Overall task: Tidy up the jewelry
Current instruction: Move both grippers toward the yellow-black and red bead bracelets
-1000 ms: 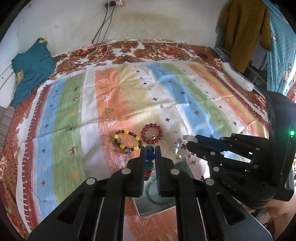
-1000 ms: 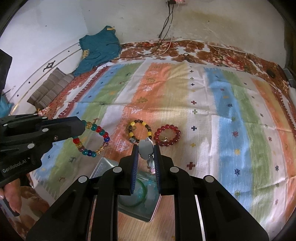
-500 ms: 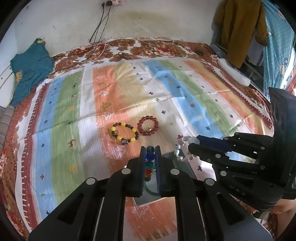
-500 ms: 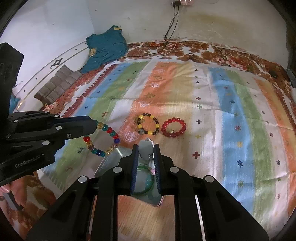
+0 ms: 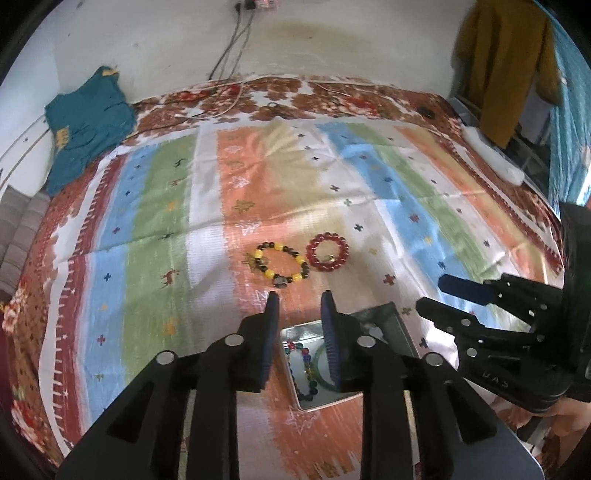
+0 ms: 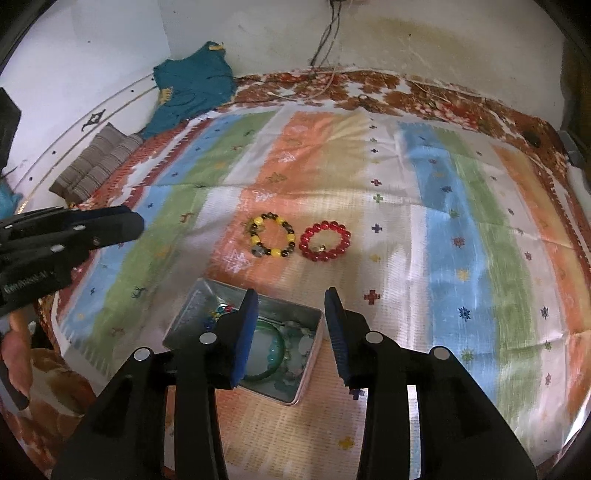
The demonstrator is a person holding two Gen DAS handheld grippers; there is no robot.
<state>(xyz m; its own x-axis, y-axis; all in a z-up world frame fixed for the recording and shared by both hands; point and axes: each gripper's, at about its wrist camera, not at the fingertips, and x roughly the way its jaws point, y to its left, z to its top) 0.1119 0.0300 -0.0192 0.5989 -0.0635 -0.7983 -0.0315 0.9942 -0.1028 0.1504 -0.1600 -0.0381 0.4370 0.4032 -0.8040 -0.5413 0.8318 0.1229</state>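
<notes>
The left gripper [image 5: 298, 301] hangs over the bed with its two fingers wide apart. It holds nothing. The right gripper [image 6: 291, 297] is spread wide too, and it holds nothing as well. In the left view, the right gripper shows at the right side, with its fingers apart.

A small metal tin [image 6: 192, 306] sits on the striped cloth [image 6: 443, 221], right under both grippers. Inside the tin lie a green bangle [image 6: 275, 354], a string of many-colored beads [image 5: 306, 354] and some pale beads [image 6: 299, 341]. The colored beads are on the left side of the tin and the pale ones are on the right side, with the bangle between them.

Two bracelets lie on the cloth, a bit past the tin. One is yellow and black [image 6: 272, 234]. The other is red [image 6: 325, 241]. They lie side by side, very close, the red one on the right. It is hard to tell if they touch.

A teal shirt [image 6: 188, 86] lies far back by the wall, and cords [image 6: 325, 33] hang down there.
</notes>
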